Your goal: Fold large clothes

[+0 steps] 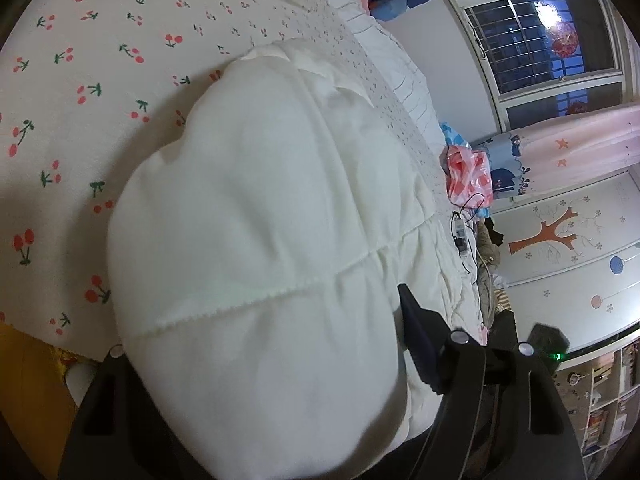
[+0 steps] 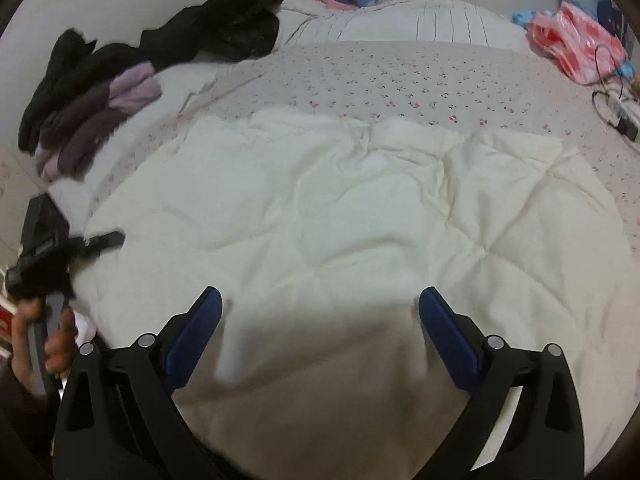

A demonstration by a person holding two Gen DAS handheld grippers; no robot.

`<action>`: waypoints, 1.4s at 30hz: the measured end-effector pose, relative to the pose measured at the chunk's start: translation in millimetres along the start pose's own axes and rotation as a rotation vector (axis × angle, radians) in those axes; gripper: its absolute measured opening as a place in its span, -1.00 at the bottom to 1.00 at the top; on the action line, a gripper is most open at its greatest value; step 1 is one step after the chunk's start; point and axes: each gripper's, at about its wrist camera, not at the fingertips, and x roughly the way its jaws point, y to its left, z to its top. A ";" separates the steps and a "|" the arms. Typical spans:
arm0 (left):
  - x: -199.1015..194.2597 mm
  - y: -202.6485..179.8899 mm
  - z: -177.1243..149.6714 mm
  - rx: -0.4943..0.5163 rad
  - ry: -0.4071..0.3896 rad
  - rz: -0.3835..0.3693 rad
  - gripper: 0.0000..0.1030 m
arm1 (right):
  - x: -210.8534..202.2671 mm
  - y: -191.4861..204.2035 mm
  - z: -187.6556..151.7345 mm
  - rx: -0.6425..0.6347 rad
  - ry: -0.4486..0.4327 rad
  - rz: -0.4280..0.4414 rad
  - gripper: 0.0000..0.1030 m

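Left wrist view, white quilt [image 1: 256, 240] bulging, hiding left tongs [image 1: 260, 336] tips

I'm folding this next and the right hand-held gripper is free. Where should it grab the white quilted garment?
Probably the near edge of the white quilted garment, coming from the near side with the right hand-held gripper: the edge lies flat, nearest its open fingers, and the left hand-held gripper holds the left side.

A cream-white quilted garment [image 2: 340, 208] is seen; at twelve o'clock, a cherry-printed sheet [image 2: 400, 80]; at ten o'clock, black clothes [image 2: 224, 24].
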 end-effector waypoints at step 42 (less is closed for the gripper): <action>-9.4 -1.9 -5.4 -0.116 -0.087 0.068 0.57 | 27.1 -44.2 12.7 -0.195 0.087 -0.077 0.88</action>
